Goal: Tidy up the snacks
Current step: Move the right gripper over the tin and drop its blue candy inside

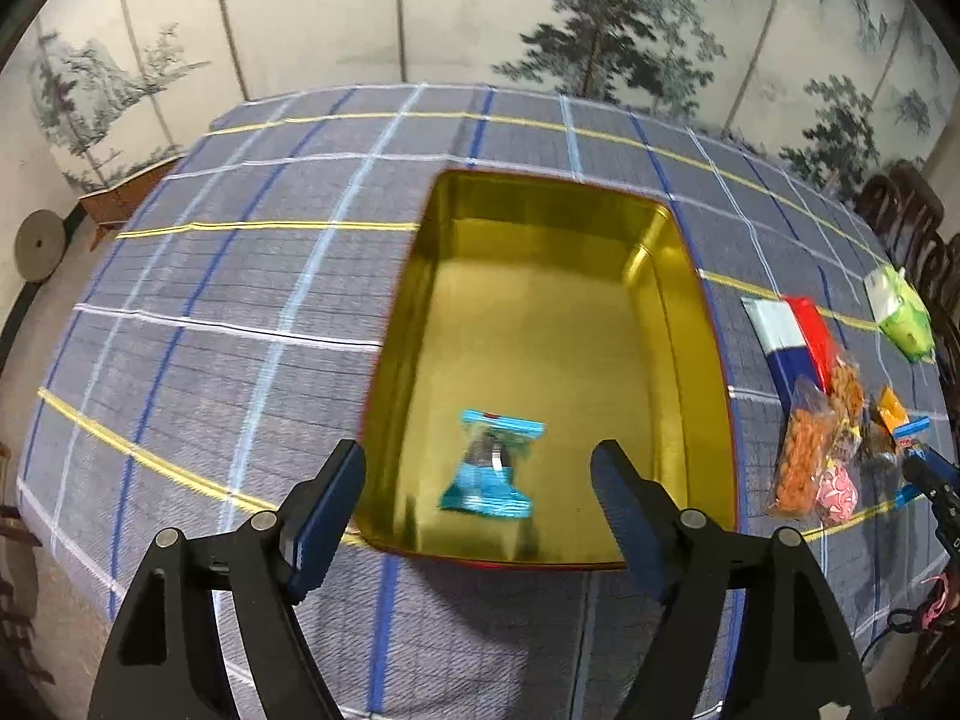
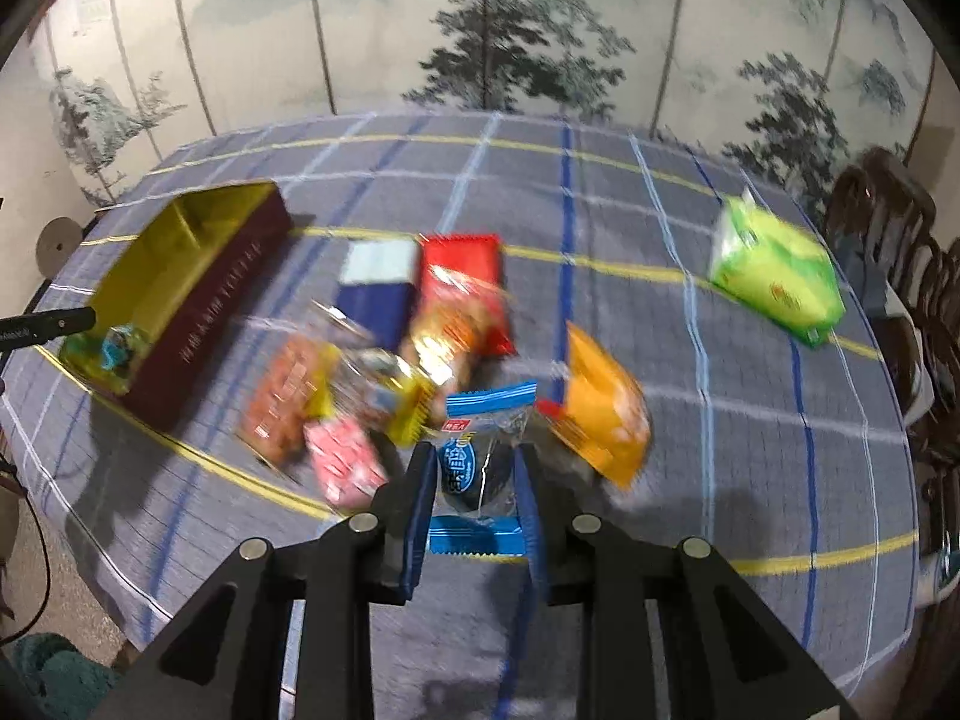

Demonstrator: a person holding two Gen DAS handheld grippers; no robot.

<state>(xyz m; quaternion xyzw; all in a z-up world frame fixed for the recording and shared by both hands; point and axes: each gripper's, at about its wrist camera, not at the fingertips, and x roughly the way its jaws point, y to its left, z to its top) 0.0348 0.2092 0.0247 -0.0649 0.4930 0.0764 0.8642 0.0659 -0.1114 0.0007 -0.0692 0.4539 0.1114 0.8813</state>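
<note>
A grey-blue checked tablecloth (image 1: pixel 228 312), crossed by yellow, white and blue lines, is covering the table under me, and a folding screen painted with pine trees (image 1: pixel 600 18) is standing behind it, with dark wooden chairs (image 2: pixel 888 228) sitting at the right edge. My left gripper (image 1: pixel 480 480) is hovering with its jaws wide apart over the near end of a gold-lined tin box (image 1: pixel 702 324) (dark red outside), where one blue-wrapped snack (image 1: pixel 492 462) is lying on the floor. My right gripper (image 2: pixel 474 480) is clamping a second blue packet (image 2: pixel 480 462) with a dark round biscuit inside, just above the blurred pile of snacks (image 2: pixel 384 372). A green pack (image 2: pixel 780 276) is lying well apart to the right, an orange packet (image 2: pixel 606 408) nearer.
</note>
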